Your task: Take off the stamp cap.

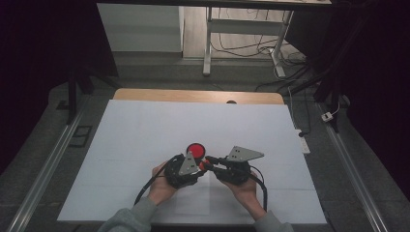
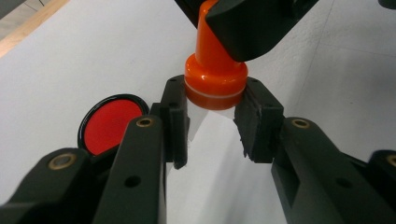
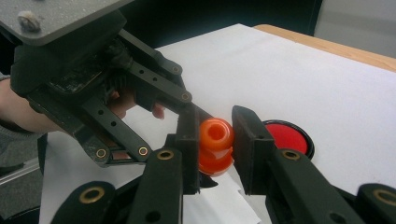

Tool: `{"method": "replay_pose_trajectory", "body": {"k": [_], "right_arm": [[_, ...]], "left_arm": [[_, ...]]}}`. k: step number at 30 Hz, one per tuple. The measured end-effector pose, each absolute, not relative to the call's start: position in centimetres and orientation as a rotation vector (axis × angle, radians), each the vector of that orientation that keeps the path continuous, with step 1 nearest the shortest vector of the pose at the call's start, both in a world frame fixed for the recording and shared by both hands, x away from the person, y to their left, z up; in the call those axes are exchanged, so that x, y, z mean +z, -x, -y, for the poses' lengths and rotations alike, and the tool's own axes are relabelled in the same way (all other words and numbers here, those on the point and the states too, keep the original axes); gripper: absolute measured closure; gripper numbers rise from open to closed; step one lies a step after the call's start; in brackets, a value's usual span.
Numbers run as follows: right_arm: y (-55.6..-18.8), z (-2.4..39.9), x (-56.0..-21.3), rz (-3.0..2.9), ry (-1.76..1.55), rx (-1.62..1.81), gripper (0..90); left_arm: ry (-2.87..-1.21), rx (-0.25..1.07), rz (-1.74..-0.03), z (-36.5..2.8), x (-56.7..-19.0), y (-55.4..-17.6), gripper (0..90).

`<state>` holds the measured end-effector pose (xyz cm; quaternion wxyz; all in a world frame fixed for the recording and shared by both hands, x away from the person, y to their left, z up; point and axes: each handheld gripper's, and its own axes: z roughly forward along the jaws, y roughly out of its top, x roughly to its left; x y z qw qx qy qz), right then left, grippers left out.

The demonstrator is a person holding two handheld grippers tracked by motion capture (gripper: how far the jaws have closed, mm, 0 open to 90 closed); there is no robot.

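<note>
1. Your left hand-held gripper [image 1: 202, 166] and your right hand-held gripper [image 1: 209, 163] meet tip to tip over the near middle of the white tabletop [image 1: 145, 130], each held in one of your hands, with the grey plates on top.
2. Between them is the orange stamp [image 2: 215, 77], a glossy piece with a narrow neck and a wider collar that has a thin white line round it.
3. Your left hand-held gripper is closed on the stamp's wide collar: in the left gripper view both pads [image 2: 176, 122] press its sides, and the stamp stands just ahead of the fingertips.
4. Your right hand-held gripper is clamped on the stamp's narrow handle end; in the right gripper view the orange stamp [image 3: 215, 145] sits squeezed between the two pads [image 3: 247, 140], its hollowed end facing the camera.
5. In the left gripper view the right gripper's black jaw covers the upper part of the neck, directly above your left gripper's tips.
6. The round red ink pad [image 1: 196, 149] in its black rim lies flat on the tabletop just beyond the left gripper, close to the tips but not touching the stamp.
7. In the right gripper view the red ink pad [image 3: 286, 136] shows just past the right-hand jaw, partly hidden by it.
8. A white sheet of paper [image 3: 224, 205] lies on the tabletop under the two grippers' tips.
</note>
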<state>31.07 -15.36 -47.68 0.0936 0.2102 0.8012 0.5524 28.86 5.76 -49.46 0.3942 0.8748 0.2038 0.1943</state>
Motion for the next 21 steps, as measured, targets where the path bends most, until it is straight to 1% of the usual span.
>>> {"method": "replay_pose_trajectory", "body": {"k": [12, 21], "right_arm": [[-30.82, 15.16, -47.71, -2.376, -0.597, 1.612, 72.6], [-30.78, 15.12, -47.68, -2.371, -0.583, 1.608, 72.7]], "left_arm": [[-2.214, 0.459, -0.514, -5.91, -49.67, -28.98, 65.8], [-2.221, 0.462, -0.503, -6.00, -49.70, -28.99, 65.8]]}}
